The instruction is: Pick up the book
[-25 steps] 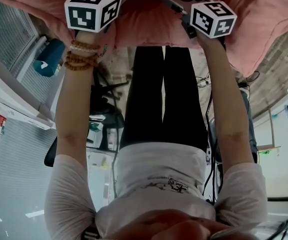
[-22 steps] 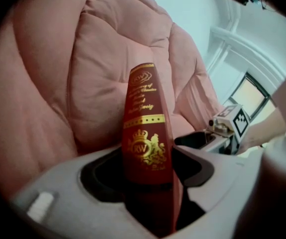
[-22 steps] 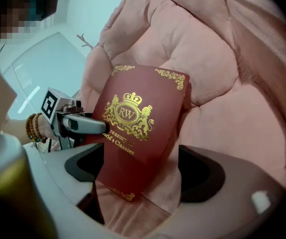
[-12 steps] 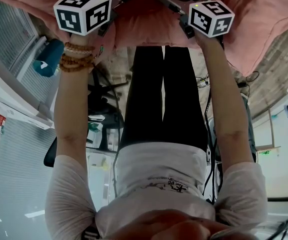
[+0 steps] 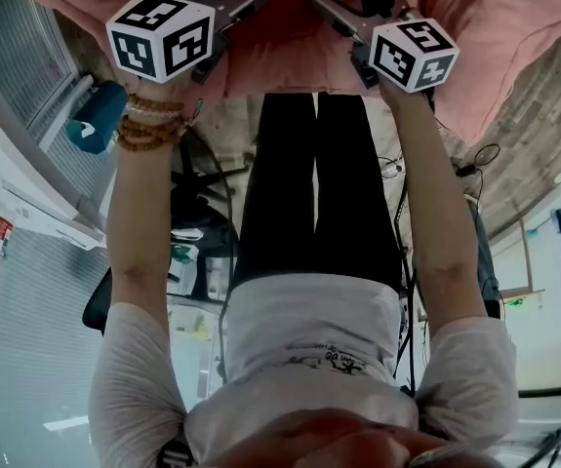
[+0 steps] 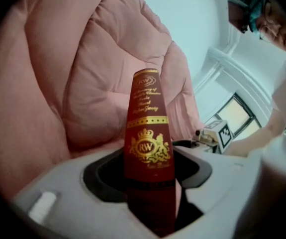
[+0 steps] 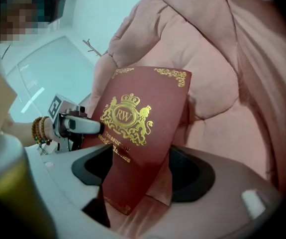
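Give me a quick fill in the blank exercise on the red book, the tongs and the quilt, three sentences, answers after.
1. The dark red book bears a gold crest with the letters ____.
2. The left tongs are clamped on the book's ____.
3. The puffy quilt behind the book is ____ in colour.
Missing words: RW; spine; pink.
Note: the left tongs have just been closing, with the book between them.
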`<control>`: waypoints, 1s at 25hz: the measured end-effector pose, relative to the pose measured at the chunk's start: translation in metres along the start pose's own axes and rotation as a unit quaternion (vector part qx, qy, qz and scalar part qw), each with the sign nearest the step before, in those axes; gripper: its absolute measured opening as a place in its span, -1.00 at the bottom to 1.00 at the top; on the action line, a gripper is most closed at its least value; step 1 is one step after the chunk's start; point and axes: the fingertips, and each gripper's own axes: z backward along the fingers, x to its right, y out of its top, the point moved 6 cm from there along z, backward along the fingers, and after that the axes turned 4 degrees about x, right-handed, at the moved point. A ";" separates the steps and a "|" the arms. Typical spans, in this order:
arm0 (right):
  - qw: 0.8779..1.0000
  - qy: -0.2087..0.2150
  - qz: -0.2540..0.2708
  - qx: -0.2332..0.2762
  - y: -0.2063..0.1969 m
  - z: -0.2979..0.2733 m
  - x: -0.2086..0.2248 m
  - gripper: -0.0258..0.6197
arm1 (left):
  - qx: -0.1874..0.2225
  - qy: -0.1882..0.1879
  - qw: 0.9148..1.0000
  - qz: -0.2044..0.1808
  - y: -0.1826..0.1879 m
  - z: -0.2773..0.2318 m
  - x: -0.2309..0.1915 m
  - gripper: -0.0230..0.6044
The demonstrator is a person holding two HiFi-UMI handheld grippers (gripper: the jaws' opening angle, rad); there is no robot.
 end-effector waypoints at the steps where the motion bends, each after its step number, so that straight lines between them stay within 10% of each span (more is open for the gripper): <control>1: 1.000 0.000 0.003 0.003 0.005 0.003 -0.002 0.19 | 0.001 -0.001 1.000 -0.001 0.002 0.003 0.003 -0.09; 25: 0.995 0.010 0.082 0.048 0.123 0.109 -0.129 0.13 | 0.054 -0.041 0.998 -0.010 0.081 0.105 0.124 -0.11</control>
